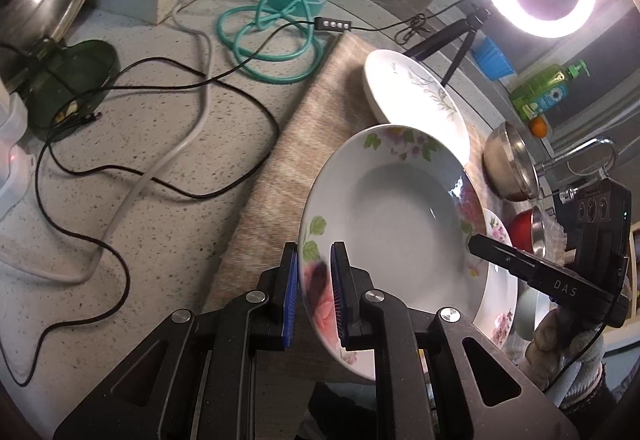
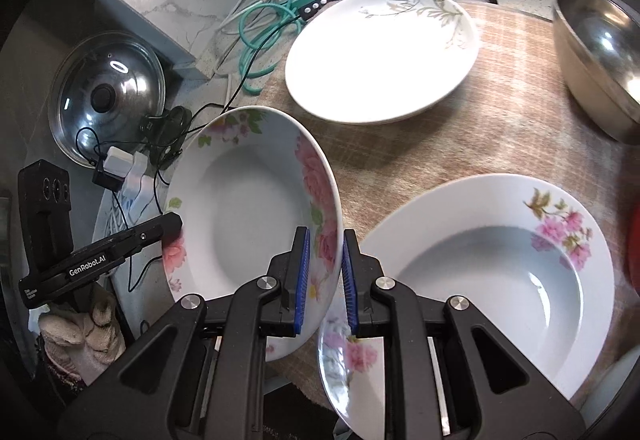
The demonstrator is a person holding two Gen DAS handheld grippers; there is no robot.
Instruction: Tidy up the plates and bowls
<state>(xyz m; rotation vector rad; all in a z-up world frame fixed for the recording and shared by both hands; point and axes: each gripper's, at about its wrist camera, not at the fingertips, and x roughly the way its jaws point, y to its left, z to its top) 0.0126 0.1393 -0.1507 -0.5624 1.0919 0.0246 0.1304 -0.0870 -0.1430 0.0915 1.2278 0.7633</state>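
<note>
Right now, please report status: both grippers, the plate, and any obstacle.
Left gripper and right gripper both shut on rim of deep white rose-patterned plate, tilted above mat. Similar pink-flowered plate lies beside. White leaf-patterned plate beyond, apart.

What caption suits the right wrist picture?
Both grippers' fingers pinch opposite rims of a tilted floral plate above a mat holding more plates.

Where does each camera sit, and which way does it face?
Left wrist view: on the left tool, looking down along it at the flowered plate it grips; the right tool shows.
Right wrist view: on the right tool, gripping that plate's opposite rim; a gloved hand shows.
Shared: flowered plate, white plate, steel bowl.
</note>
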